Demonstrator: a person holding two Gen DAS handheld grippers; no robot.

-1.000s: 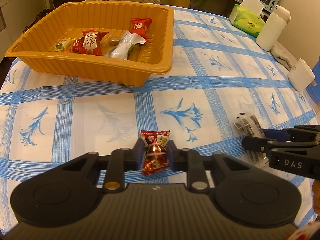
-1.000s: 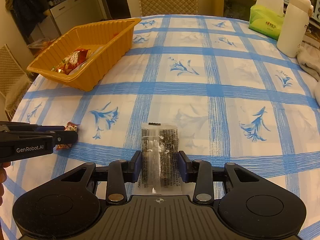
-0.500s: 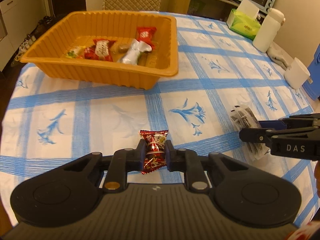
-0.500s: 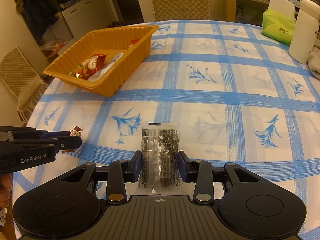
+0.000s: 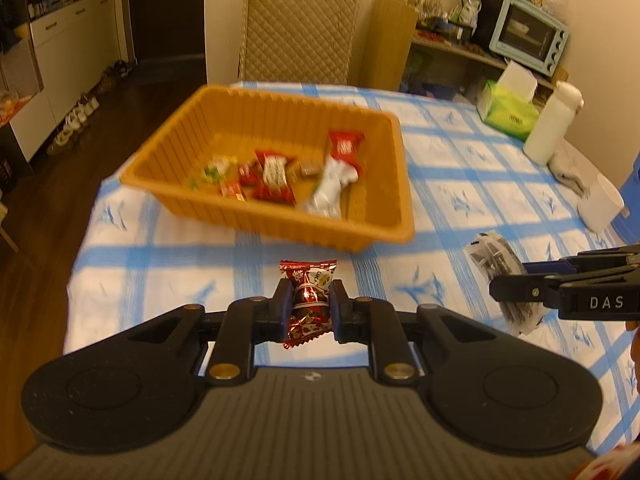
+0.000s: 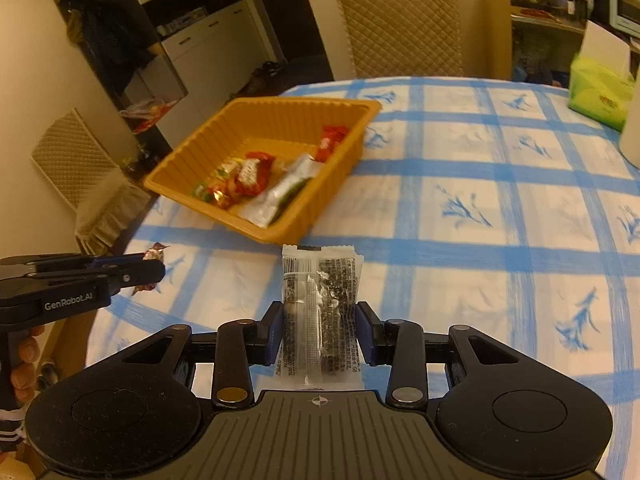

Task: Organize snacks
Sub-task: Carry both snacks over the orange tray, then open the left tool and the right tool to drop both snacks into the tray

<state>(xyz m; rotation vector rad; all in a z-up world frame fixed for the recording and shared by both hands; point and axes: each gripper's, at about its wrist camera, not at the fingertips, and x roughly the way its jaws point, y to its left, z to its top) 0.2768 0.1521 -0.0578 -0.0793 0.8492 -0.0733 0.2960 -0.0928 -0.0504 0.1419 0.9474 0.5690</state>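
My left claw (image 5: 308, 307) pinches a small red foil-wrapped candy (image 5: 307, 300) between its pads, lifted above the blue-checked floral tablecloth (image 5: 472, 184); my right claw (image 6: 319, 330) is clamped on a clear plastic packet of dark seaweed strips (image 6: 320, 312), held upright between its fingers; ahead of both claws, slightly to the left, sits the ribbed orange plastic tray (image 6: 304, 114) with several wrapped snacks (image 5: 276, 174) lying inside it.
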